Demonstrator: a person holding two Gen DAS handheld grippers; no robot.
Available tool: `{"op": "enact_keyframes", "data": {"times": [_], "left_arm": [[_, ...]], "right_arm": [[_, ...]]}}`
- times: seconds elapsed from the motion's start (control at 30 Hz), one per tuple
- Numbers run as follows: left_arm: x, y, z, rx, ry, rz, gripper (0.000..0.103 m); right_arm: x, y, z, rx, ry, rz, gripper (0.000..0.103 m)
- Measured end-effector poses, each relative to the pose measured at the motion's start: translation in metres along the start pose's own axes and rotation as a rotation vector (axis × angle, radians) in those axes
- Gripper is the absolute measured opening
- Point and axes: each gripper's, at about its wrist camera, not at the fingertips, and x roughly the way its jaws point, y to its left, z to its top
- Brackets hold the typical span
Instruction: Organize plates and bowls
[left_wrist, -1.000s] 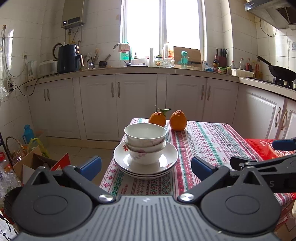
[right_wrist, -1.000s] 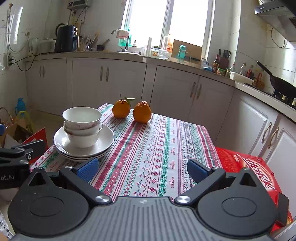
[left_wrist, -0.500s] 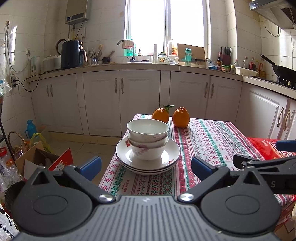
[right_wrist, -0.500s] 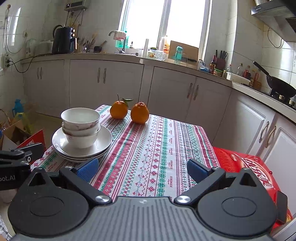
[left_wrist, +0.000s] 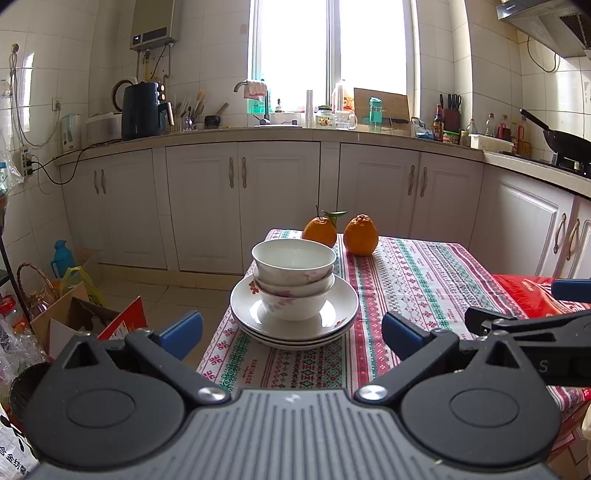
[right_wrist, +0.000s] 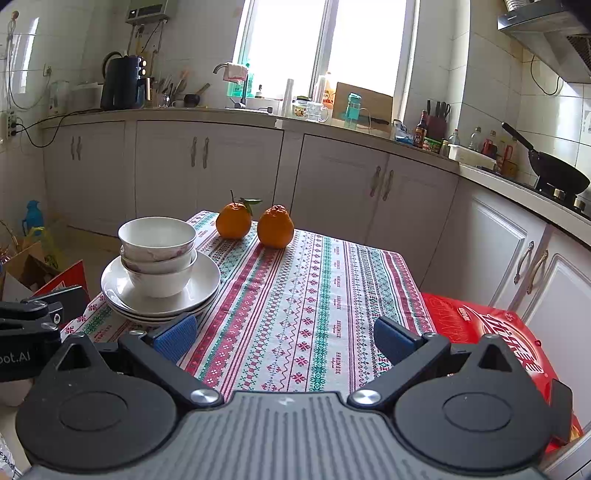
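Nested white bowls (left_wrist: 293, 275) with pink flowers sit on a stack of white plates (left_wrist: 341, 314) on the left part of the table's patterned cloth (left_wrist: 417, 280). My left gripper (left_wrist: 291, 334) is open and empty, just short of the near plate rim. In the right wrist view the bowls (right_wrist: 157, 251) and plates (right_wrist: 205, 286) stand at the left. My right gripper (right_wrist: 282, 338) is open and empty above the cloth (right_wrist: 314, 295), right of the stack.
Two oranges (left_wrist: 340, 234) sit at the table's far end. A red bag (right_wrist: 491, 328) lies off the table's right edge. Boxes and bags (left_wrist: 74, 317) crowd the floor at left. White cabinets (left_wrist: 280, 199) and a cluttered counter run behind.
Both grippers have risen a little and tilted, so the stack and table sit lower in view. Bowls and plates have not moved.
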Motion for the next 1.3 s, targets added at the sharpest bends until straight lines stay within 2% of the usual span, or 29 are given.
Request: {"op": "enact_keyframes", "data": {"times": [1.3], "left_arm": [[0.0003,-0.0039,0.0004,0.003,0.013,0.002,0.102]], "right_arm": [[0.0023,0.0001,-0.0007,0.008,0.004,-0.03,0.103]]}}
